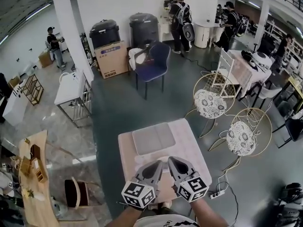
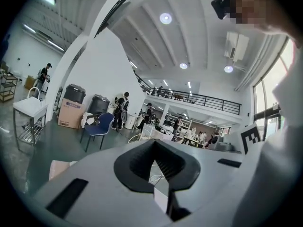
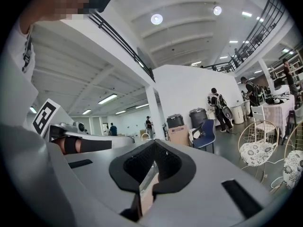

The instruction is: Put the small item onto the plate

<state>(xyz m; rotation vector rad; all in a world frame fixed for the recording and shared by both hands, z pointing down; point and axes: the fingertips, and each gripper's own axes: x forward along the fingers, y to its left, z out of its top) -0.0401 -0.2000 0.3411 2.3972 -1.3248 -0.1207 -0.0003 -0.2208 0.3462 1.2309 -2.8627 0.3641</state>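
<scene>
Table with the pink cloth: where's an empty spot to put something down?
The grey tray is bare on top. Pink cloth lies free in a narrow strip left of the tray and a wider one on its right, out to the table edges. The near edge is crowded: the left gripper and right gripper hover there side by side.
</scene>
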